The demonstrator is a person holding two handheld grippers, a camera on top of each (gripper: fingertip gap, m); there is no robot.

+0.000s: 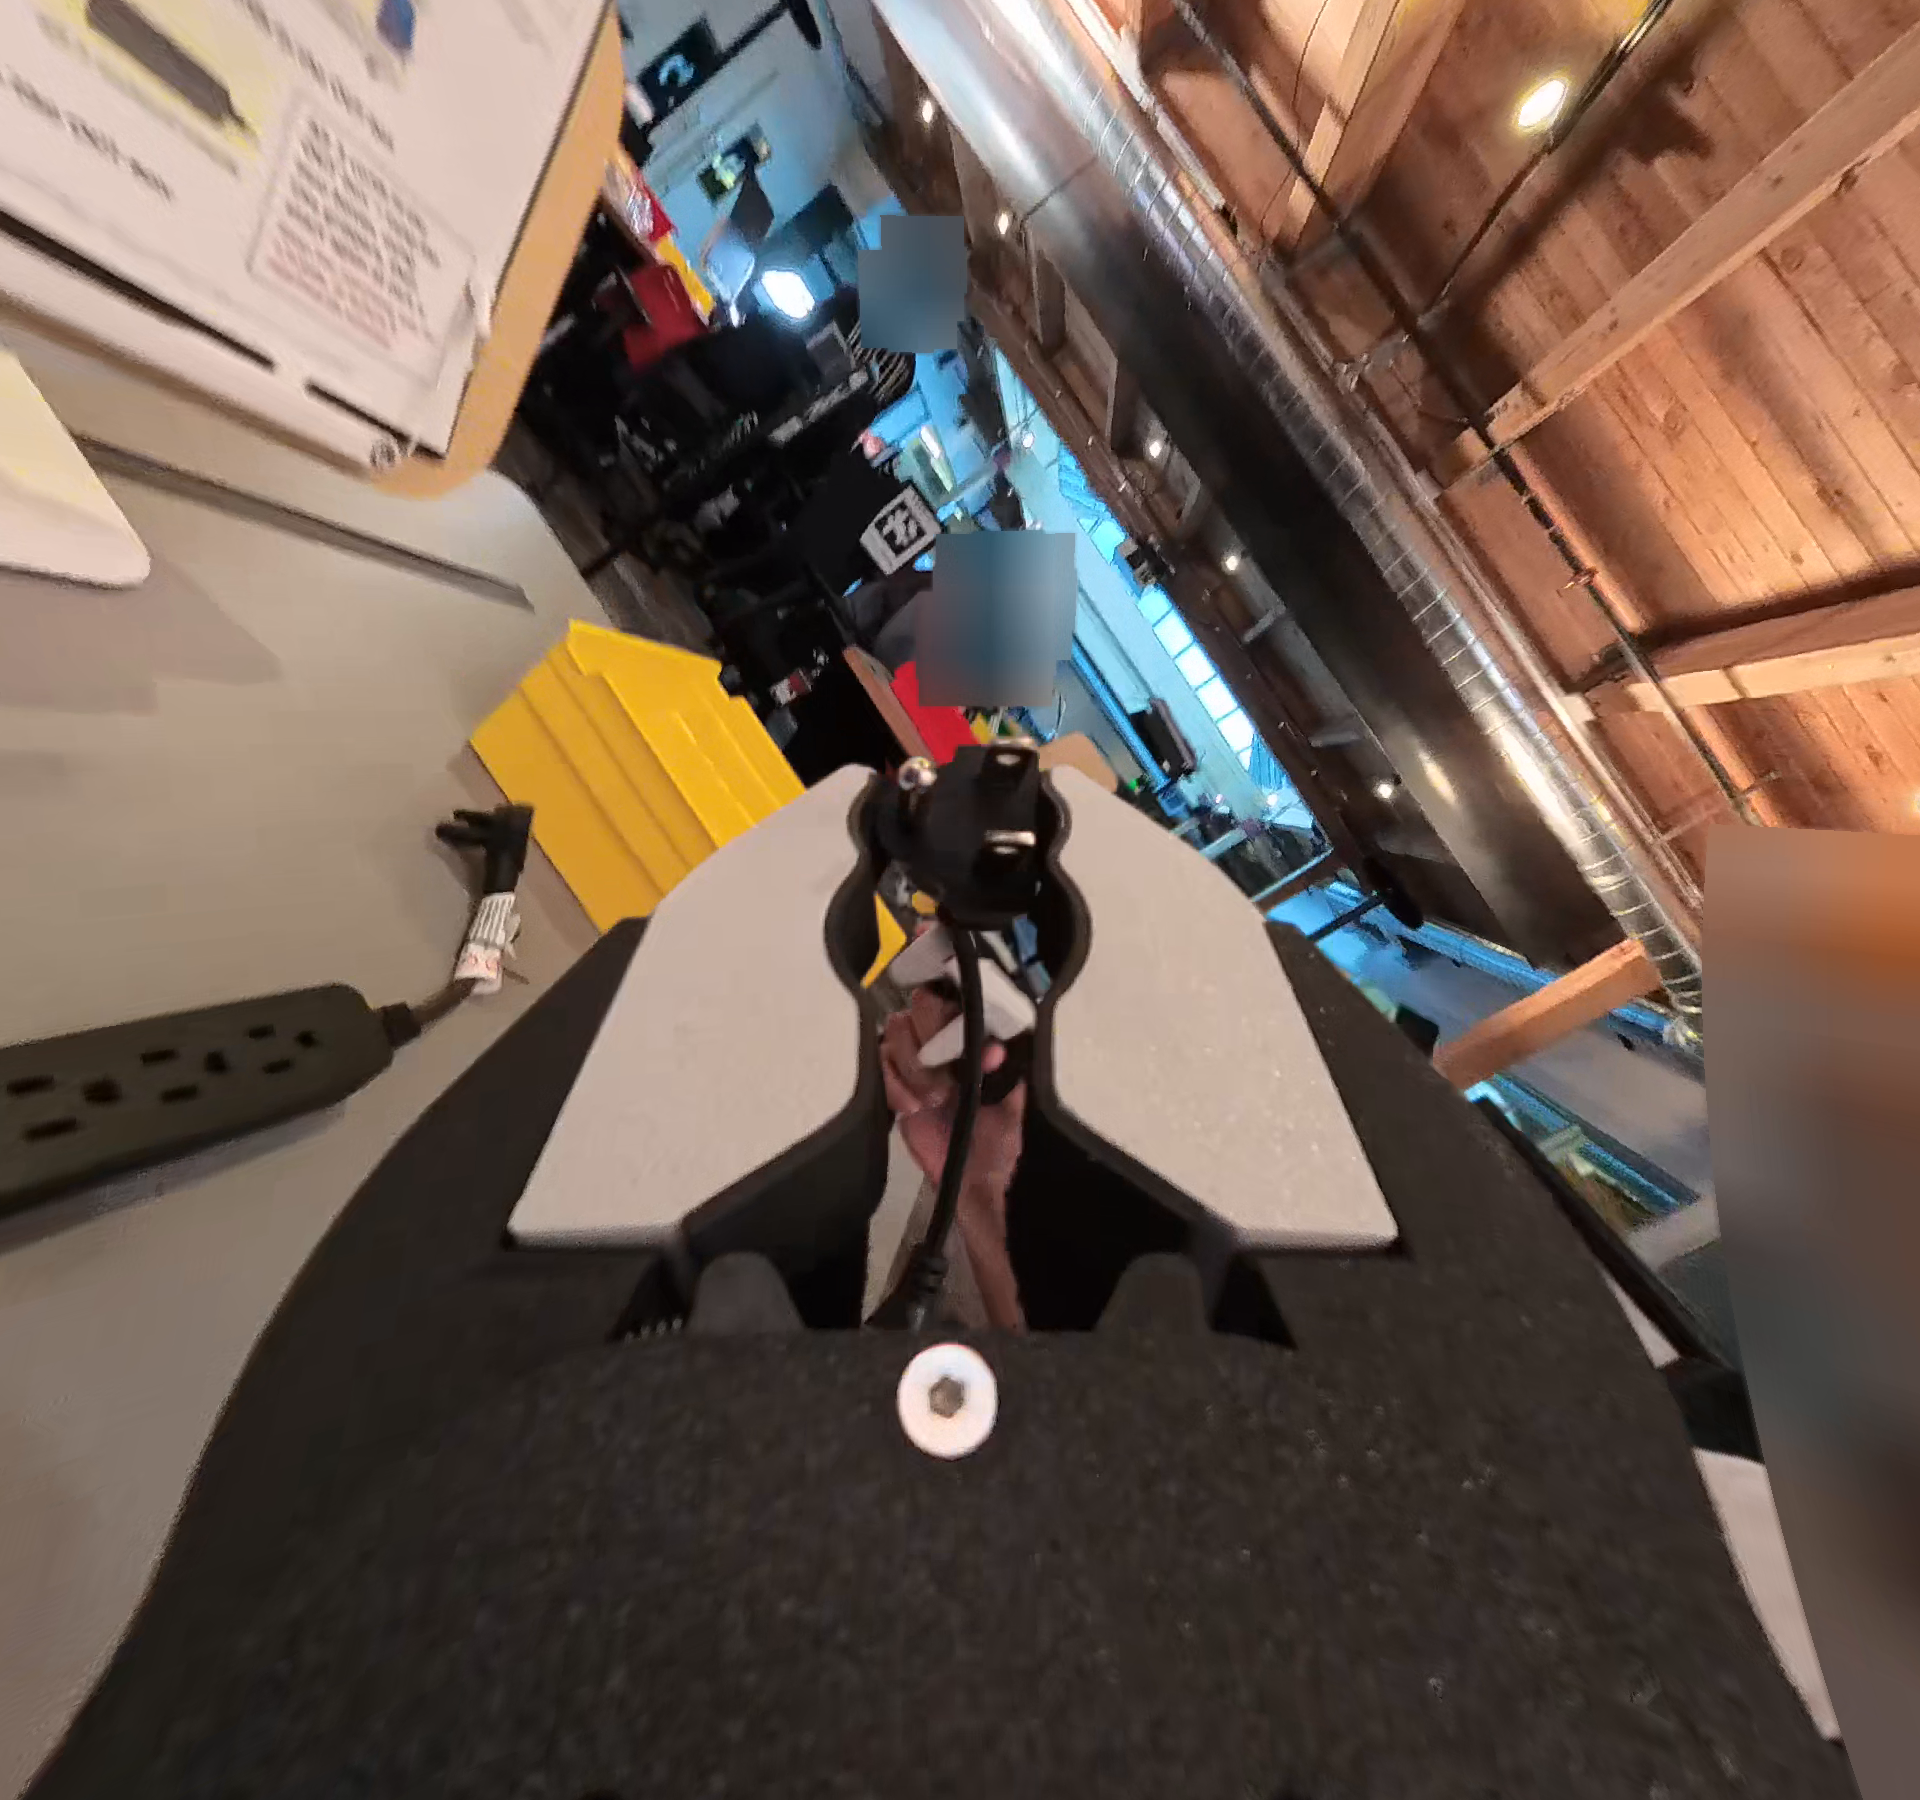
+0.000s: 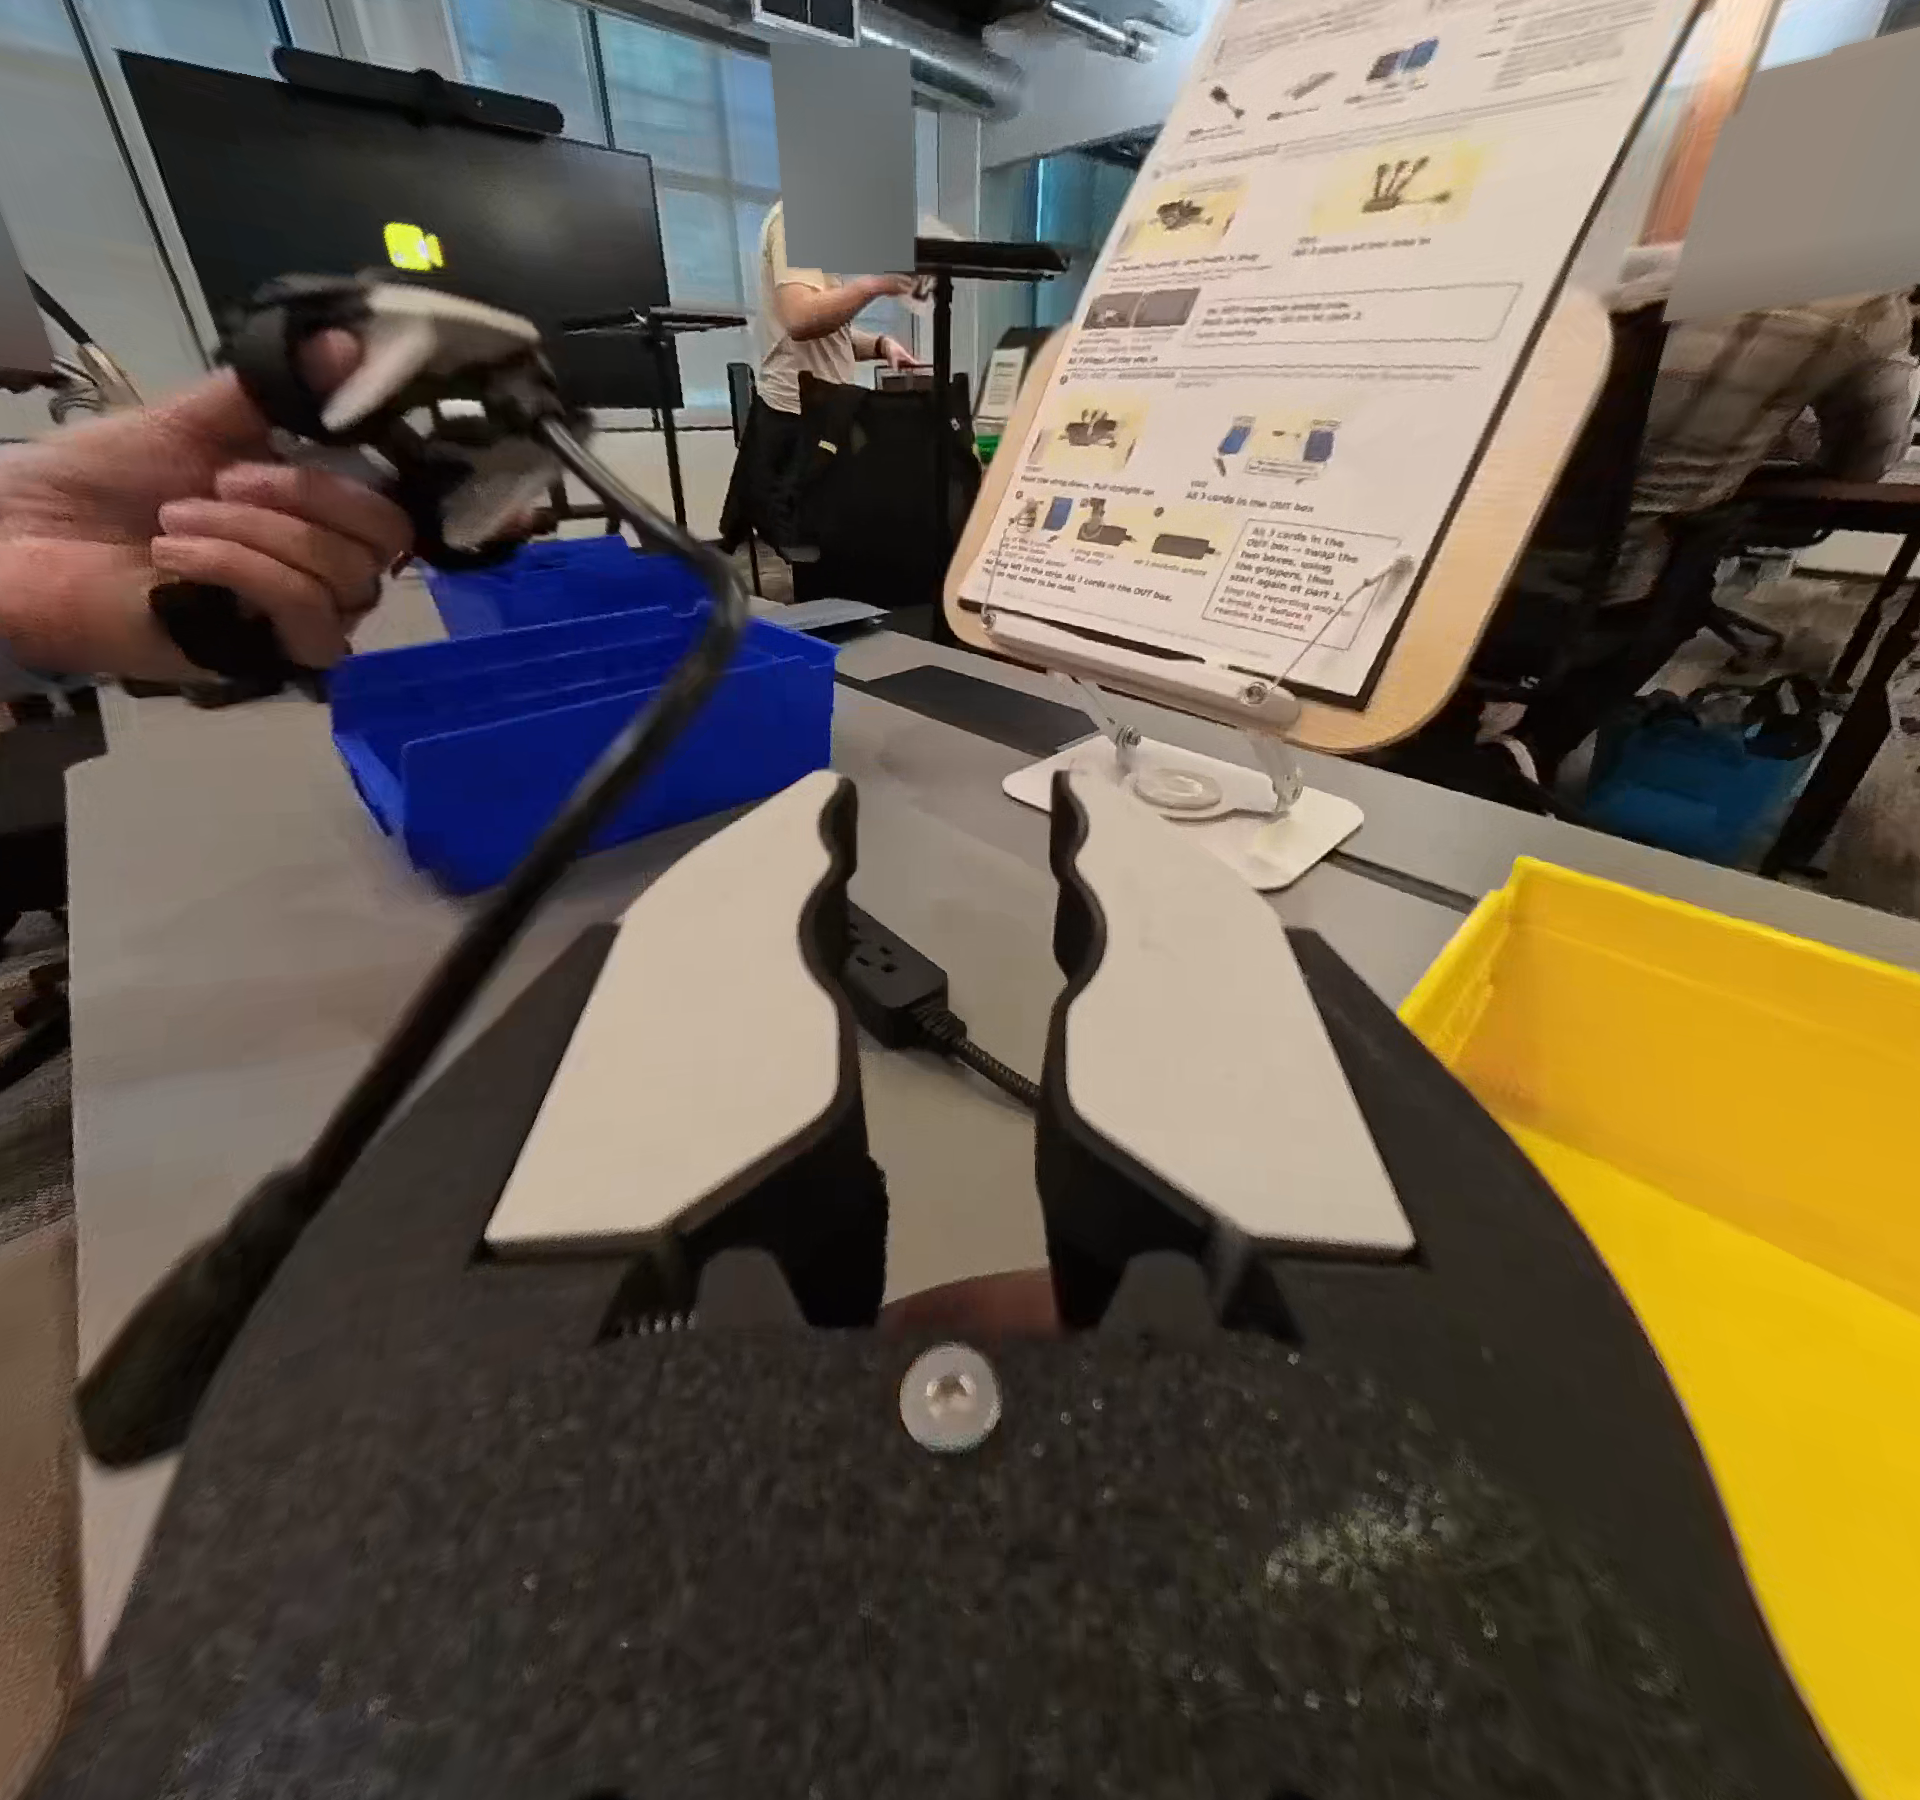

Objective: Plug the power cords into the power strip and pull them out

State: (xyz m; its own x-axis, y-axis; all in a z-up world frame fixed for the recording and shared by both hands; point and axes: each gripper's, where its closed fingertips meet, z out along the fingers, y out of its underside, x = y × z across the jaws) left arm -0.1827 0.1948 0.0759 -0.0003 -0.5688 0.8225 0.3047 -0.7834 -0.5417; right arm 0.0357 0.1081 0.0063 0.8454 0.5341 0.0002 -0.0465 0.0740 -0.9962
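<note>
My left gripper [image 1: 961,841] is shut on a black three-prong plug [image 1: 971,831], prongs pointing away from the camera, held in the air and tilted up toward the ceiling. Its black cord [image 1: 961,1075] hangs back between the fingers. In the right wrist view the left gripper [image 2: 447,400] shows at the upper left, and the cord [image 2: 623,711] droops from it toward the lower left. The black power strip [image 1: 177,1075] lies on the grey table at the left; its end [image 2: 894,971] shows between my right fingers. My right gripper [image 2: 951,877] is open and empty above the strip.
A yellow bin [image 1: 634,774] [image 2: 1683,1127] stands at the table's right side, a blue bin [image 2: 582,701] at the far left. An instruction board on a white stand [image 2: 1299,327] rises behind the strip. The strip's own plug [image 1: 488,836] lies by the yellow bin. People work in the background. There is about 25 cm between the tips of the two grippers.
</note>
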